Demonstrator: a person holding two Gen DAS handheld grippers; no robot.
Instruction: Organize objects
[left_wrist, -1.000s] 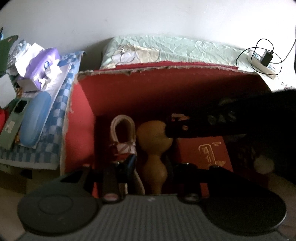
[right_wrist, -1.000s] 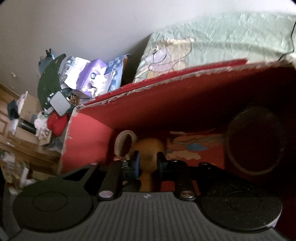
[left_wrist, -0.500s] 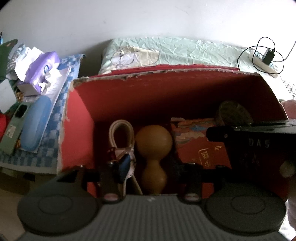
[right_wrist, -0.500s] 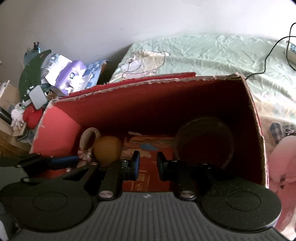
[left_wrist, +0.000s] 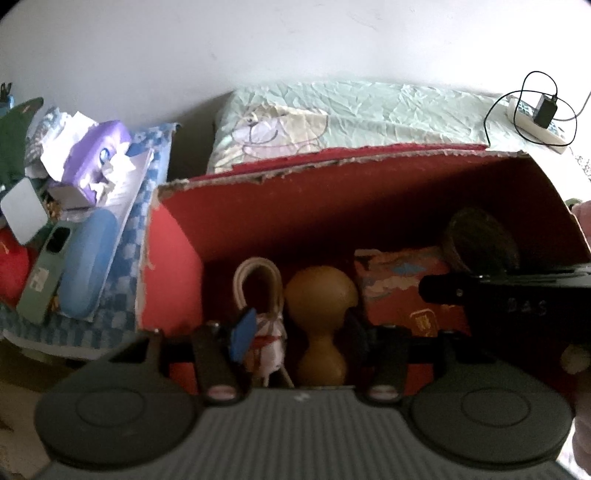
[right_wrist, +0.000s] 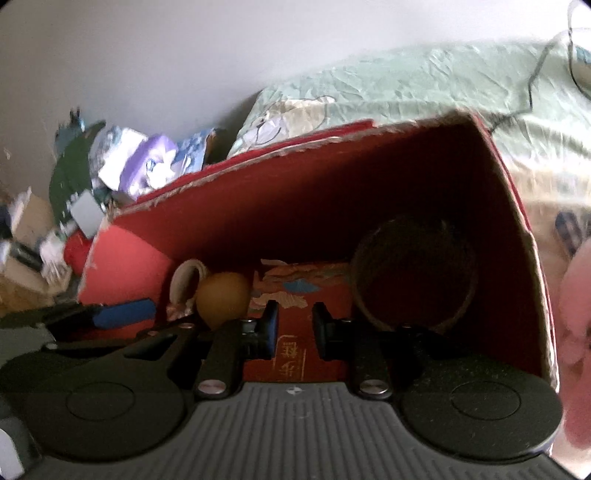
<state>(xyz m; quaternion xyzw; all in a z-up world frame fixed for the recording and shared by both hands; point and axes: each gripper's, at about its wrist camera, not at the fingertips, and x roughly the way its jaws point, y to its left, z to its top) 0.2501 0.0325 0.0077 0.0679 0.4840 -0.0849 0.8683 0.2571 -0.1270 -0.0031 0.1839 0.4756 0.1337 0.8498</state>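
Note:
An open red cardboard box (left_wrist: 173, 266) holds a coiled white cord (left_wrist: 258, 291), a tan gourd (left_wrist: 319, 310), a red printed packet (left_wrist: 399, 291) and a dark round bowl (left_wrist: 480, 236). My left gripper (left_wrist: 299, 334) straddles the gourd's narrow waist. Its jaws are opening, and the blue left pad (left_wrist: 242, 334) stands clear of the gourd. My right gripper (right_wrist: 295, 328) hovers over the red packet (right_wrist: 295, 291) with a narrow gap and nothing between its fingers. The gourd (right_wrist: 221, 295) lies to its left and the bowl (right_wrist: 413, 280) to its right. The right gripper's black finger (left_wrist: 443, 291) reaches in from the right in the left wrist view.
The box sits against a pale green pillow (left_wrist: 351, 114) by a white wall. Left of it lie a checkered cloth (left_wrist: 122, 258), a blue case (left_wrist: 85, 266), a green phone (left_wrist: 40, 280) and a purple tissue pack (left_wrist: 99, 155). A power strip with charger (left_wrist: 543, 118) is back right. Something pink (right_wrist: 576, 314) borders the box's right wall.
The left jaws have spread away from the gourd. The right gripper has shifted right, from over the gourd to over the red packet, uncovering the bowl in the left wrist view.

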